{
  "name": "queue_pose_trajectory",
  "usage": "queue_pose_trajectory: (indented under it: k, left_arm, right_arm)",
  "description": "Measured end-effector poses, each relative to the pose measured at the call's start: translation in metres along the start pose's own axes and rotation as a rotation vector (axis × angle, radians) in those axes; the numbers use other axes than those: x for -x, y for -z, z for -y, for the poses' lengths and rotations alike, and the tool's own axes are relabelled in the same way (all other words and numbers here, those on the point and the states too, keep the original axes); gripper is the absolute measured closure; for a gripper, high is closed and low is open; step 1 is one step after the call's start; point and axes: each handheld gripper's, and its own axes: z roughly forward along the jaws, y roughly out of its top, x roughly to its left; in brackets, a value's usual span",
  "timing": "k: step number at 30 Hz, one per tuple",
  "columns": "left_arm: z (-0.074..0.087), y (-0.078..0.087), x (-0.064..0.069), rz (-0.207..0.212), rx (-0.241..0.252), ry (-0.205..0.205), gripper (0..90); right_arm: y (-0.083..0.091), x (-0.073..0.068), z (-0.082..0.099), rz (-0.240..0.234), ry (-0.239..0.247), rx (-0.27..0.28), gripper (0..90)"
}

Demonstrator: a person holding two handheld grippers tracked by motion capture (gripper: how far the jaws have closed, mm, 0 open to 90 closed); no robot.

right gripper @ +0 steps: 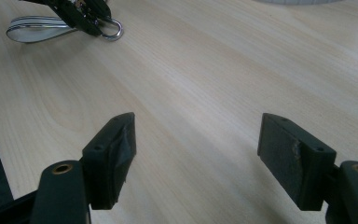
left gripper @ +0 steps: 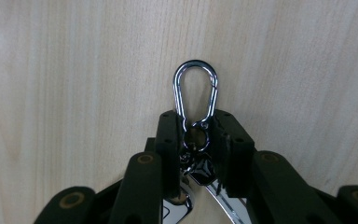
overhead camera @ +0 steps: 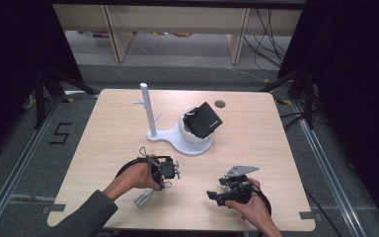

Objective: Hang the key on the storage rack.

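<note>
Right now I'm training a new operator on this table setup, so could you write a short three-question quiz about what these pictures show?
1. True or false: the left tool is shut on the carabiner.
2. How do the jaws of the right tool stand? A) wide apart with nothing between them B) closed on a strap C) closed on the black pouch
3. In the high view, what does the black pouch rest on?

Key
1. True: the left gripper view shows its jaws clamped at the carabiner's ring end, the loop sticking out over the table.
2. A.
3. The round cup of the white stand, beside its upright post.
</note>
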Motion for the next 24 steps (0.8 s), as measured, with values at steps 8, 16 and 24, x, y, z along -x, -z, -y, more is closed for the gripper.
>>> queue_pose_trajectory:
  k: [8, 16, 24]
  left_arm:
    - [0.003, 0.001, -0.003, 0.004, -0.001, 0.002, 73.8]
    - [0.012, 0.013, -0.004, -0.003, 0.050, 0.034, 74.0]
    - [0.024, 0.031, -0.015, -0.044, 0.121, 0.086, 74.2]
  right_arm:
    - [-0.001, 0.001, 0.000, -0.001, 0.014, 0.003, 29.0]
    - [0.000, 0.002, -0.001, 0.005, 0.009, 0.005, 29.1]
    - [0.000, 0.002, 0.000, 0.003, 0.014, 0.003, 29.1]
